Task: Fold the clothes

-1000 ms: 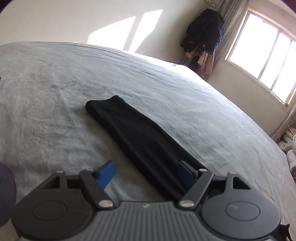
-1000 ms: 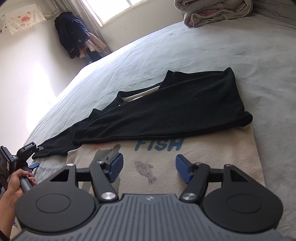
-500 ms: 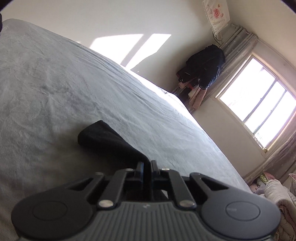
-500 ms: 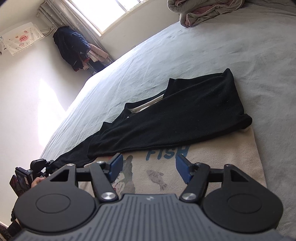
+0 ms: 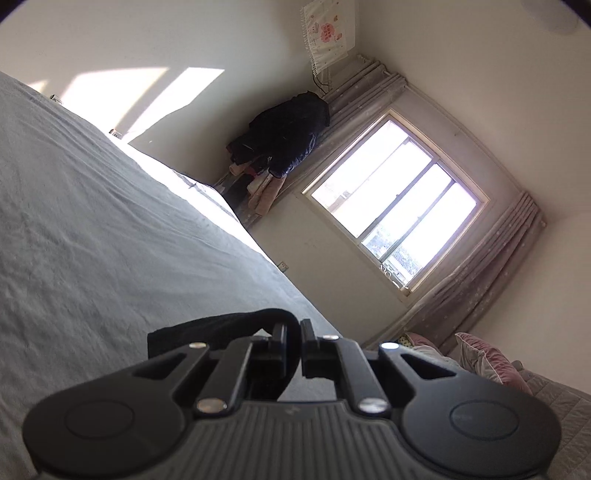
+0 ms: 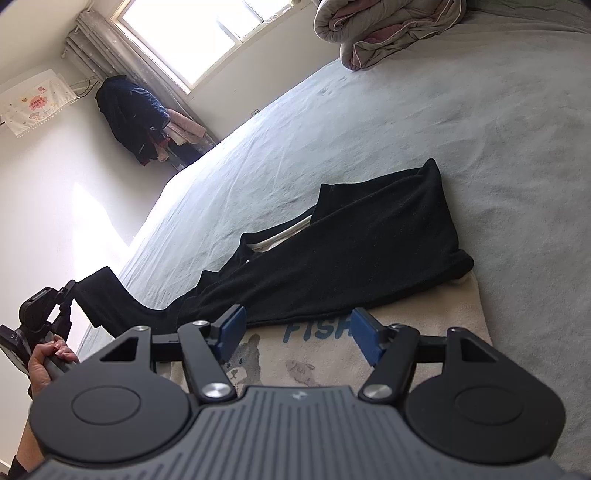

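Note:
A black top lies spread on the grey bed, its body over a cream panel printed with "FISH". One long black sleeve runs to the left and rises off the bed. My left gripper is shut on that sleeve's end and holds it in the air. In the left wrist view the jaws are closed on the black sleeve cloth, which drapes over them. My right gripper hangs open above the cream panel, with nothing between its blue pads.
A bundled quilt sits at the far end of the bed. Dark coats hang in the corner beside the window. A person's hand grips the left tool's handle at the bed's left edge.
My left gripper closed on the sleeve's end, then rose and tilted up, lifting the sleeve off the bed. The right gripper drifted a little and rolled, still open.

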Demonstrator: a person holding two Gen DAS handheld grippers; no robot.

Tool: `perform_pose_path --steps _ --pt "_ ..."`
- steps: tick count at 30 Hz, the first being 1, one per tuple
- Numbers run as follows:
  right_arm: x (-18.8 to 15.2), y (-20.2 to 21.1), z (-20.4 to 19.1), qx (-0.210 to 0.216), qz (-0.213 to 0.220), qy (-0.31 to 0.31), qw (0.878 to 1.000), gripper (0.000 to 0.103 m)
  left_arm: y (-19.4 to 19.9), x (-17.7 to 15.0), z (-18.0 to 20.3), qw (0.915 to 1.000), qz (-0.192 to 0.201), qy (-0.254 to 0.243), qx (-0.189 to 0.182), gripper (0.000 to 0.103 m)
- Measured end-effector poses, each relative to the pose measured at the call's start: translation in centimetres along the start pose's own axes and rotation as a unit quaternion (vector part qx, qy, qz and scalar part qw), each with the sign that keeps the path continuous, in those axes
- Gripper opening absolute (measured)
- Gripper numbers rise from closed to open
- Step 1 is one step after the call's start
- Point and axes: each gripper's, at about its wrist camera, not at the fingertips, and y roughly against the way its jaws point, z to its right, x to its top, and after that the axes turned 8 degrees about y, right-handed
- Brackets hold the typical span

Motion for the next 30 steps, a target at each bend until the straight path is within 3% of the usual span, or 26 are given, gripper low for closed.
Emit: perform_pose_path --steps 9,19,24,30 --pt "1.0 1.4 0.9 -0.004 0.024 -0.019 1.0 0.067 -0.7 -5.3 5.5 0.9963 -0.062 -0.015 -0.058 0.007" --pt "1.5 1.9 1.6 -0.007 0.03 -0.036 0.999 0.067 -1.6 -13.9 7.8 0.9845 -0.152 -0.011 -0.086 0.007" --pt "1.6 2.0 1.8 -0.008 0.031 -0.042 0.999 0.067 -1.6 -18.3 8.4 0.9745 -0.202 -0.017 -0.096 0.007" --pt "1.5 1.9 2.1 -0.009 0.027 -0.047 0.999 0.067 -1.6 -23.0 7.3 0.9553 -0.275 -0.066 -0.086 0.007"
